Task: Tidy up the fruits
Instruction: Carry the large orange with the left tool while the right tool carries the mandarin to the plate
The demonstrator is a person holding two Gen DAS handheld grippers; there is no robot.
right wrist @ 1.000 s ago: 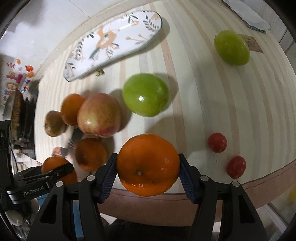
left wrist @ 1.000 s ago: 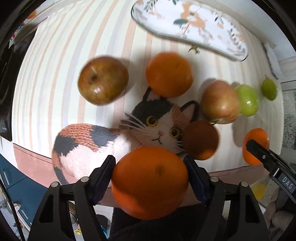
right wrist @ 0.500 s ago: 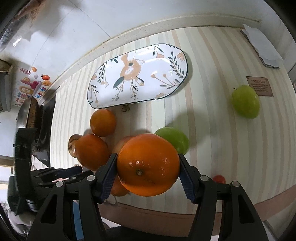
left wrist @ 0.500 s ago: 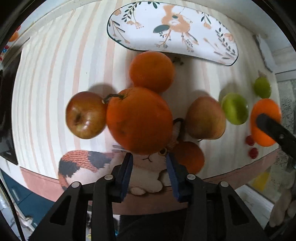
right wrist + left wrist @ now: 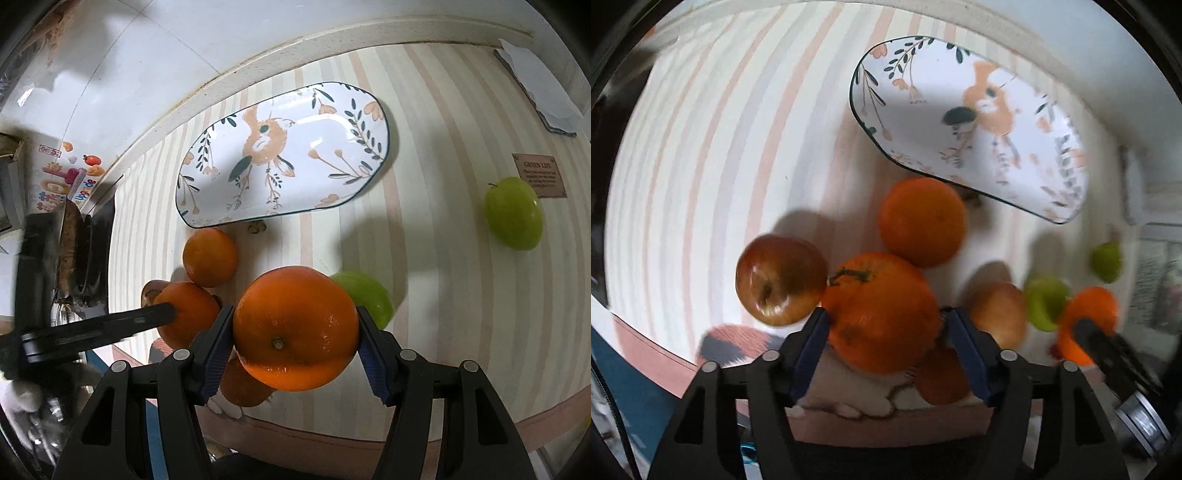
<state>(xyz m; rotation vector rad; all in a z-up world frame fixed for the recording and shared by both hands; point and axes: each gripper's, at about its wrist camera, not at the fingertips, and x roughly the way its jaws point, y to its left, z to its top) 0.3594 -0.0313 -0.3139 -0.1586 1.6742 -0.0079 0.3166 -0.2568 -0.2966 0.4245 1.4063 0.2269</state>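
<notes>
Left tongs [image 5: 884, 328]: pinching a stemmed orange [image 5: 881, 310] between the blue pads, held above the striped bench [image 5: 713, 147]. A red apple [image 5: 779, 278] sits just left of it on the bench, and a second orange [image 5: 921, 221] lies beyond it, close to the near edge of the floral plate [image 5: 979, 122]. To the right, blurred, are a pale apple [image 5: 997, 312], a green apple [image 5: 1045, 301] and a smaller green fruit [image 5: 1106, 260]. A further orange [image 5: 942, 373] lies partly hidden below the held one.

Right tongs [image 5: 295, 343]: pinching a large orange [image 5: 295, 328], both pads pressed to its sides, raised over the bench [image 5: 443, 258]. The plate [image 5: 284, 155] lies ahead, with nothing on it. One loose orange [image 5: 209, 256] rests just below the plate's left end. A green apple [image 5: 369, 299] lies behind the held orange on its right; another green apple [image 5: 513, 212] sits well apart at far right, beside a small brown label [image 5: 539, 175].

The left tongs [image 5: 162, 317] enter the right-wrist view from the left, one black finger across their orange [image 5: 188, 314]. The right tongs' orange [image 5: 1089, 317] shows at the right edge of the left-wrist view.
</notes>
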